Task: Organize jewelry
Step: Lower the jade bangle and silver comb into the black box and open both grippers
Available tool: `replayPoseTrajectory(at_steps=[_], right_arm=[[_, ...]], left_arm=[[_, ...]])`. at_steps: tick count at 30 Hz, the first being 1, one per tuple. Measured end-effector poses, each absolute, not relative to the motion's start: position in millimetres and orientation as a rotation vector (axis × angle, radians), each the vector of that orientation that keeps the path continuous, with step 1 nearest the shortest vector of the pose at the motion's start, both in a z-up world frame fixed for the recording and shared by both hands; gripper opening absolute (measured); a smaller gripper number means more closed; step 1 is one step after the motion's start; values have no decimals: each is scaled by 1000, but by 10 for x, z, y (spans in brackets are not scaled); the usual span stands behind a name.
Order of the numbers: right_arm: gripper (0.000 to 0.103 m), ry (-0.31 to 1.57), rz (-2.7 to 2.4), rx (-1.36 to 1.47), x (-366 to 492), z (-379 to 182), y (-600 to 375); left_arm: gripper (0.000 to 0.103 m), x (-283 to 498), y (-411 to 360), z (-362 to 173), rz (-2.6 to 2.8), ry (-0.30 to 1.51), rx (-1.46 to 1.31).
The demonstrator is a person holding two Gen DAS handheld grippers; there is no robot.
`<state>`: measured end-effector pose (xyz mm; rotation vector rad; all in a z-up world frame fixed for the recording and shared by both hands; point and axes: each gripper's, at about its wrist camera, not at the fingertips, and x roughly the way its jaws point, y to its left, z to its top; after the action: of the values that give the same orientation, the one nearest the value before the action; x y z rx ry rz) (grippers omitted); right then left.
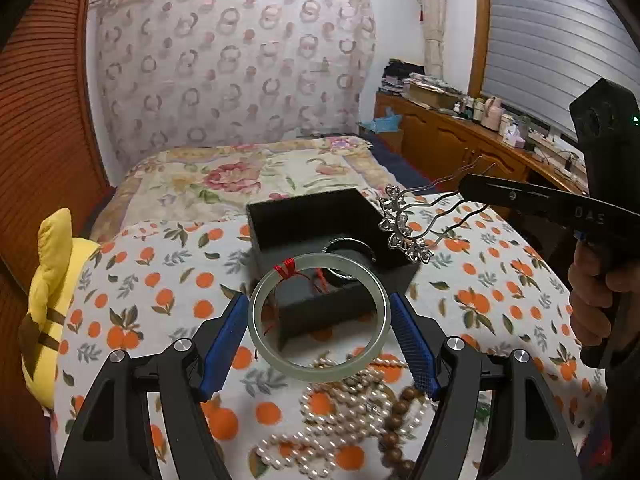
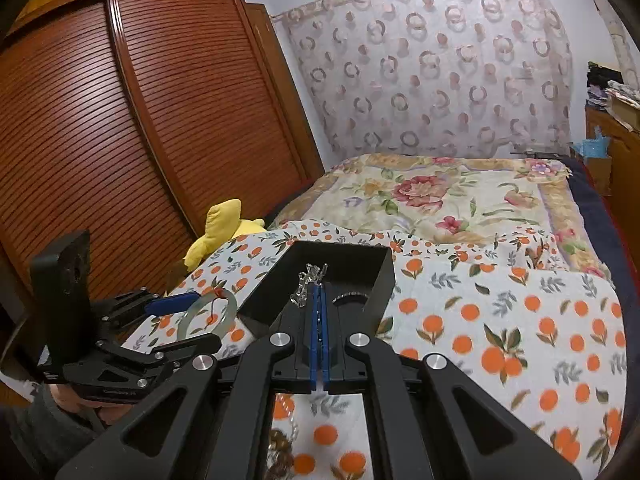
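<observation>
A pale green bangle [image 1: 318, 316] with a knot of red thread [image 1: 285, 269] at its far rim is held clear of the cloth between the blue pads [image 1: 226, 342] of the left gripper [image 1: 320, 340]; the pads press against its left and right sides, so the jaws stand wide, about the width of the ring. It sits just near of a black box [image 1: 320, 236], which lies open on the cloth. A dark ring-shaped item [image 1: 350, 258] lies in the near right part of the box; what it is cannot be told.

The right gripper [image 2: 319, 320] has its blue pads closed almost together on the wavy prongs of a silver hairpin [image 1: 404, 220]. The hairpin's ornate head hangs over the right edge of the box, clear of it.

Nearest the left camera, a heap of pearl strands [image 1: 340, 412] and a string of brown wooden beads [image 1: 400, 424] lies on the cloth, partly blurred.

All rests on an orange-print cloth [image 1: 160, 292] spread over a bed. A floral quilt [image 2: 440, 200] covers the far part. A yellow plush toy [image 2: 224, 228] lies at the left edge, beside a slatted wooden wardrobe [image 2: 140, 120].
</observation>
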<state>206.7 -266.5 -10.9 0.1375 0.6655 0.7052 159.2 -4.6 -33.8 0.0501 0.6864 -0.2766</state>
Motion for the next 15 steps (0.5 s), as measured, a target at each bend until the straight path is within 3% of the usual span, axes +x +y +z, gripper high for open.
replayPoseTrajectory(at_steps=[15], right_arm=[[2,764,798,142,2587,-509,-2186]], left_arm=[[69,1969,243,-306,-219,699,13]])
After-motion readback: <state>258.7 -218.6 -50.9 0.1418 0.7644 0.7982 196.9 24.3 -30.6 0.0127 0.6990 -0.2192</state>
